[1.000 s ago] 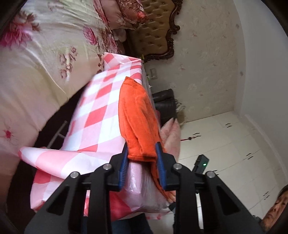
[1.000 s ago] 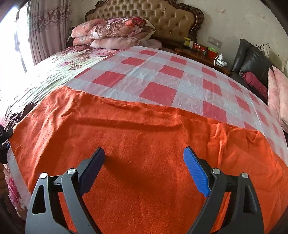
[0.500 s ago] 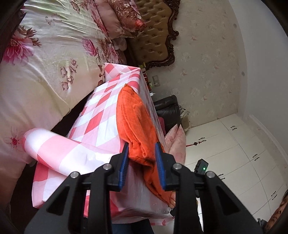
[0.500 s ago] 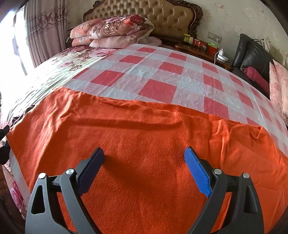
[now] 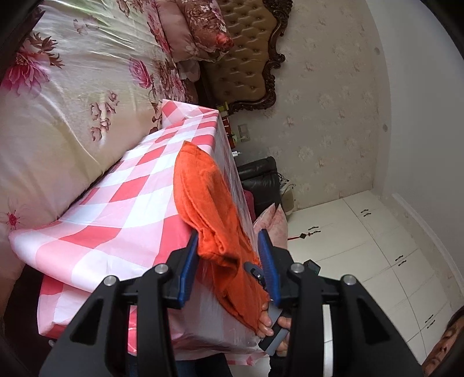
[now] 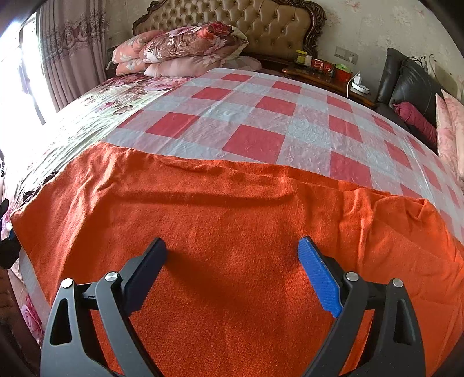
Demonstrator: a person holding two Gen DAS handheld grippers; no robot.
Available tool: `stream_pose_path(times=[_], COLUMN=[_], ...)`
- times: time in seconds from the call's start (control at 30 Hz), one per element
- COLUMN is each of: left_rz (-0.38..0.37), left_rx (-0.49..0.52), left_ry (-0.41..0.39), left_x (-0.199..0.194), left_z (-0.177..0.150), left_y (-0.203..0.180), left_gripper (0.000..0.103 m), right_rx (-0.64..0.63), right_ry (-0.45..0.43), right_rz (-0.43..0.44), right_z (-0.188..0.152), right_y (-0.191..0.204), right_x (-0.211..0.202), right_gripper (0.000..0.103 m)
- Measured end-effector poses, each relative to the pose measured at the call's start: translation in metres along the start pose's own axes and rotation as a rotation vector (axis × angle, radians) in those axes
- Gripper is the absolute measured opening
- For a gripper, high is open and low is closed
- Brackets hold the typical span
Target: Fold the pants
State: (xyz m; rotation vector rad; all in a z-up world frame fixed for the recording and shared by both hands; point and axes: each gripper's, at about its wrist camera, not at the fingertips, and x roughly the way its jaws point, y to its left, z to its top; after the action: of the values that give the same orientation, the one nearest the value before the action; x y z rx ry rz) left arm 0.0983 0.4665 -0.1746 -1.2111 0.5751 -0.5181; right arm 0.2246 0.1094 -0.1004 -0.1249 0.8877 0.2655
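While its blue-padded jaws are set fairly wide, the left gripper (image 5: pixel 229 261) is seen with a bunched edge of the orange pants (image 5: pixel 208 208) lying between the pads; the cloth touches the left pad, but a gap shows at the other, so a firm pinch cannot be confirmed and the cloth is judged to be loose. The right gripper (image 6: pixel 232 261) is held spread wide just above the broad flat of the pants (image 6: pixel 232 220), and nothing is clasped in it. The pants are spread across the near end of the bed, on the pink-and-white checked cover (image 6: pixel 261 121), with one end draped over the bed's edge near the left gripper. Beyond them, floral pillows (image 6: pixel 179 46) are stacked against the tufted headboard (image 6: pixel 261 23), and a black sofa (image 6: pixel 411 81) stands to the side. The fabric is judged to be soft, fleecy and limp, light enough to be lifted at an edge, yet likely to sag and wrinkle and to drag on the cover. It is best taken at a hem or corner where layers are doubled, both layers being pinched together, so that a clean fold line can be carried over.
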Motion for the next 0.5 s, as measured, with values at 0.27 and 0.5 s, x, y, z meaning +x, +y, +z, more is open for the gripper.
stream_pose_path(times=[0.27, 0.5], left_rz=[0.207, 0.690], left_rx=[-0.009, 0.413], left_ry=[-0.052, -0.130], left_x=[0.001, 0.037], left_z=[0.002, -0.013], left_y=[-0.015, -0.122], left_gripper=[0.016, 0.013], right_rx=[0.000, 0.040], right_ry=[0.000, 0.008], right_rz=[0.000, 0.062], right_z=[0.000, 0.004], right_y=[0.000, -0.011], right_x=[0.000, 0.000], right_gripper=[0.089, 0.092])
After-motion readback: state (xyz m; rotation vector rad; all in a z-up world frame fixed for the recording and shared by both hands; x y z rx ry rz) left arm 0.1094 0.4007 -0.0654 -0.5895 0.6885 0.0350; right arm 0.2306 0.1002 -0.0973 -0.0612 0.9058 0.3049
